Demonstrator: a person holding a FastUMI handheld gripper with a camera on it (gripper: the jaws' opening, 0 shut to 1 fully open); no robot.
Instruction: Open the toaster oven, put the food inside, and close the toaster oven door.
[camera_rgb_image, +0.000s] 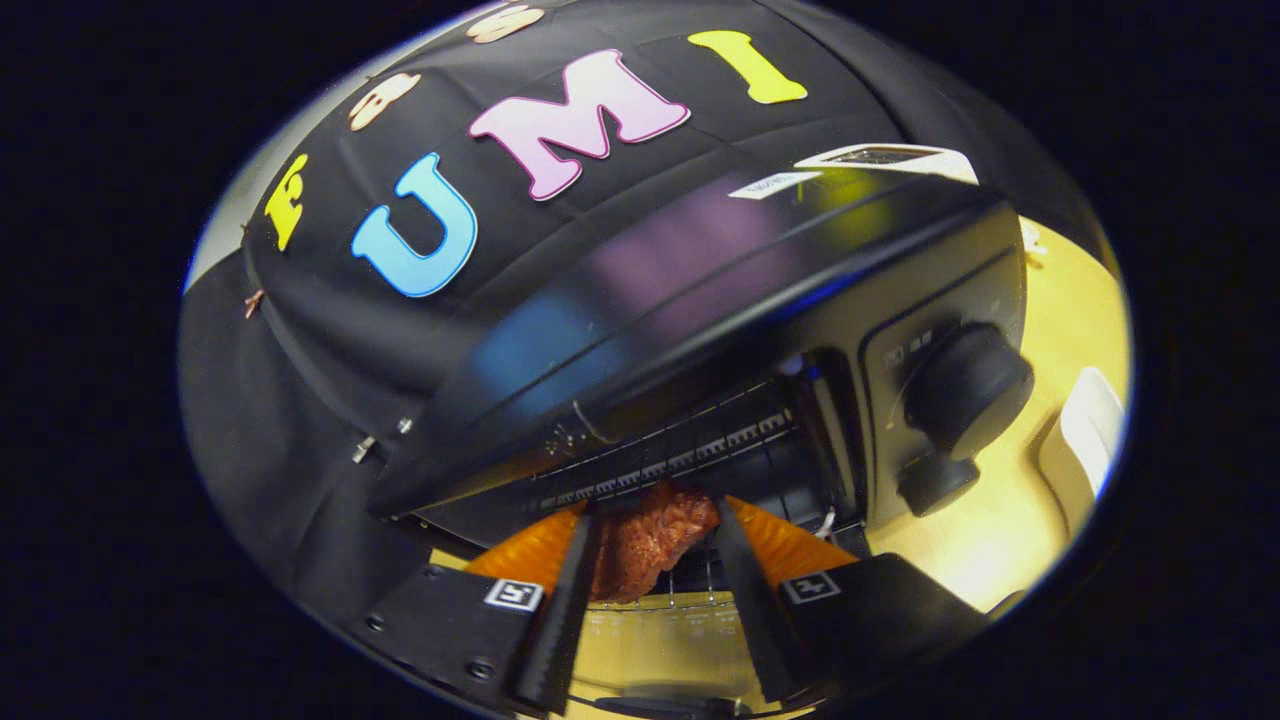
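Gripper (655, 540) jaws hold food (650, 540), seemingly at the open toaster oven (700, 300) mouth.

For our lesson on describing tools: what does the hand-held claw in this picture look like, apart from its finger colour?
The claw has two flat, wedge-shaped fingers that narrow toward their tips. Each sits on a dark, boxy block fastened with small screws, and each block carries a small square black-and-white marker.

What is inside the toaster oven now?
Inside the toaster oven, a wire rack shows. The food is held between the gripper fingers at its mouth. Deeper inside is dark.
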